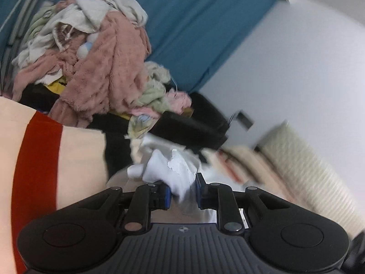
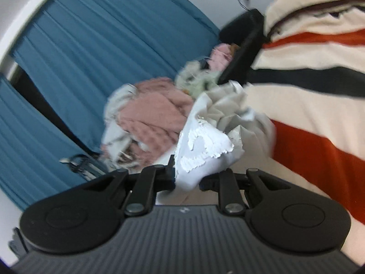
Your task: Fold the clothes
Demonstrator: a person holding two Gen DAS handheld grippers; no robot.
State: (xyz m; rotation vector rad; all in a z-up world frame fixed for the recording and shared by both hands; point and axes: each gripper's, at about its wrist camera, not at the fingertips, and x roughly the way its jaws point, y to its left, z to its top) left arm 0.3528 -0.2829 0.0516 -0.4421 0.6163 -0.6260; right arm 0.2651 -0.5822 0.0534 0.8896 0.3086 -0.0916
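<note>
A white garment with a cracked white print (image 1: 175, 171) is bunched between the fingers of my left gripper (image 1: 182, 193), which is shut on it. The same white garment (image 2: 205, 146) is also bunched in my right gripper (image 2: 187, 178), which is shut on it. The cloth hangs crumpled in the air between the two grippers. Most of its shape is hidden in folds.
A heap of clothes (image 1: 102, 64) in pink, cream and green lies in a black container (image 1: 189, 127). A blue curtain (image 1: 194, 22) hangs behind. The person's cream, red and black striped top (image 2: 314, 105) is close by. A white wall (image 1: 296, 68) is at the right.
</note>
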